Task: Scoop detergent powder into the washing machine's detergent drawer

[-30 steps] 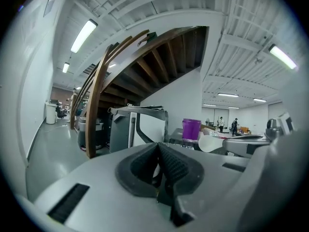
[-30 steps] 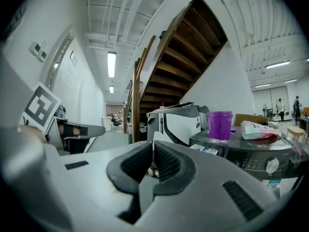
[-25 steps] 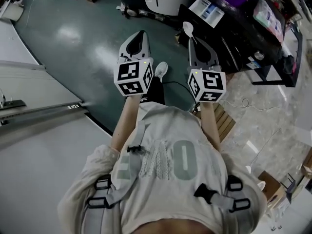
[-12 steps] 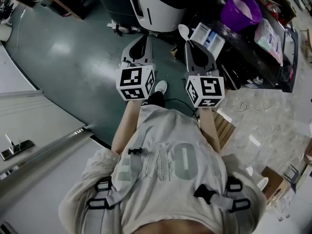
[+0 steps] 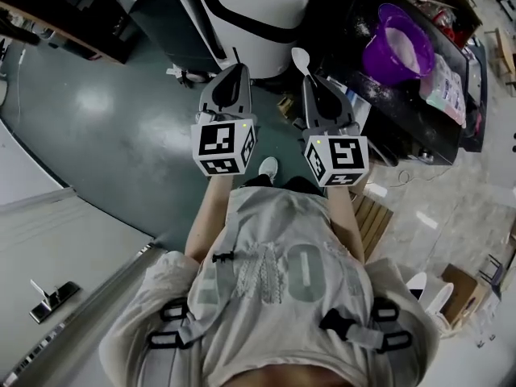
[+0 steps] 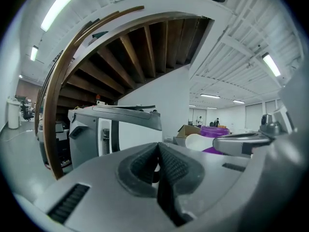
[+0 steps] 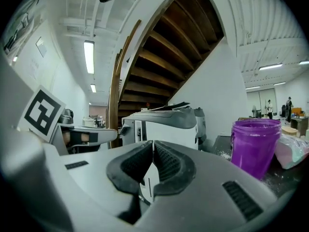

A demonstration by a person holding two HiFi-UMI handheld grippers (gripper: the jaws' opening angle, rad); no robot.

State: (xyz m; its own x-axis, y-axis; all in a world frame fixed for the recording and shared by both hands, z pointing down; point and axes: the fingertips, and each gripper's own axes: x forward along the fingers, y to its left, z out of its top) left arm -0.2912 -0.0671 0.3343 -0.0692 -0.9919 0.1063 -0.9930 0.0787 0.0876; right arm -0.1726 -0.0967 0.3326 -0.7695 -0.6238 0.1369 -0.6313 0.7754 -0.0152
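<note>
Both claws are held side by side above the floor, pointing at the far washer. The left claw is pinched shut with nothing in it. The right claw is clamped on a white spoon, whose bowl sticks out past the tips toward the washer's near edge. The purple bucket of powder sits on the dark worktop, far right, apart from the spoon. The worktop's edge runs close along the right claw's right side, so it's tight there. There's plenty of open floor on the left. I can't pick out the drawer.
</note>
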